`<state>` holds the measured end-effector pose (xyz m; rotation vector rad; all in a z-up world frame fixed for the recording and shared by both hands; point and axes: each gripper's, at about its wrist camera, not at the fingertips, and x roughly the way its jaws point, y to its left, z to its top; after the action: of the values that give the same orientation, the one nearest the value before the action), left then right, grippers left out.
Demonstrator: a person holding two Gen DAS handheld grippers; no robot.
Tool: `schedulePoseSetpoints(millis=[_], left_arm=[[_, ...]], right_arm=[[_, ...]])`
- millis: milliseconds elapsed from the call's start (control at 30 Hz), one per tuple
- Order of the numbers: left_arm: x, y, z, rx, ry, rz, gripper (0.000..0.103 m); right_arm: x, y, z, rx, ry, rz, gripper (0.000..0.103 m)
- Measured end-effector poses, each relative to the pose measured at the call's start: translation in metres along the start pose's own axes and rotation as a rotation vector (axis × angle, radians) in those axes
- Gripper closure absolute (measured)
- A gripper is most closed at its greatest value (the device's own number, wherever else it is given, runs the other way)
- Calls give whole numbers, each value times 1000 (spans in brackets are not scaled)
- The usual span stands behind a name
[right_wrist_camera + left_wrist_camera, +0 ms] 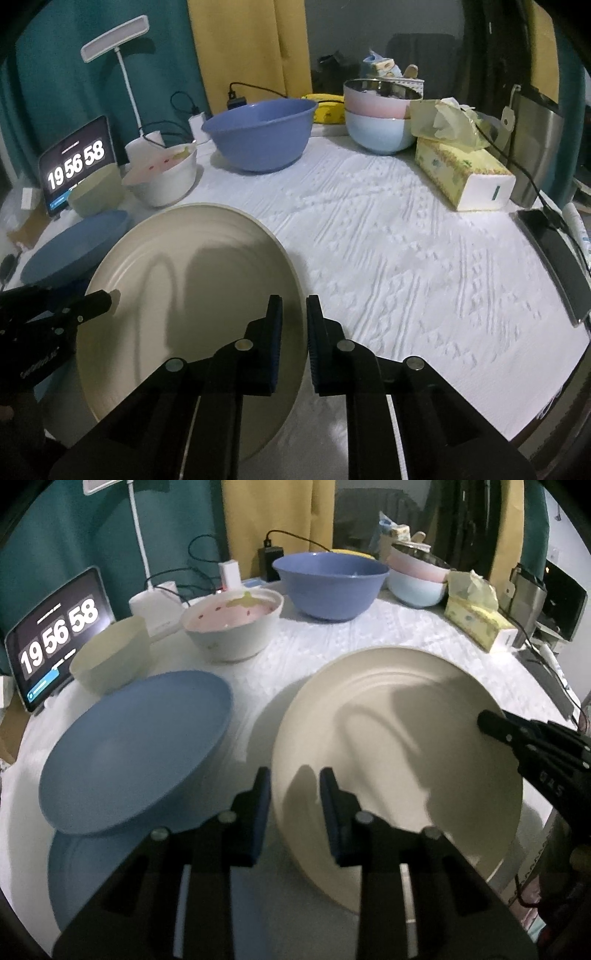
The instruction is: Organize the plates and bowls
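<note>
A large cream plate (399,760) is held tilted above the white tablecloth. My left gripper (293,801) straddles its left rim, one finger on each side. My right gripper (294,325) is shut on its right rim; the plate also shows in the right wrist view (192,295). The right gripper also shows at the plate's far edge in the left wrist view (495,727). A blue plate (136,746) lies tilted on another blue plate (122,864) at the left.
At the back stand a cream cup (114,657), a white bowl with pink inside (232,624), a big blue bowl (328,583) and stacked pink and pale blue bowls (417,579). A tissue box (461,177), a tablet clock (55,635), a phone (554,254) and cables ring the table.
</note>
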<state>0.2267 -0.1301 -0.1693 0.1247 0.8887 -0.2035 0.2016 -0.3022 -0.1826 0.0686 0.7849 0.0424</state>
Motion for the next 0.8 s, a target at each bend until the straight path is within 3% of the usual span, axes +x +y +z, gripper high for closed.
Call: schedulePoseSetpoints(millis=[800], left_arm=[[41, -14, 30, 0, 49, 3, 75]], right_arm=[[45, -19, 25, 6, 28, -42, 88]])
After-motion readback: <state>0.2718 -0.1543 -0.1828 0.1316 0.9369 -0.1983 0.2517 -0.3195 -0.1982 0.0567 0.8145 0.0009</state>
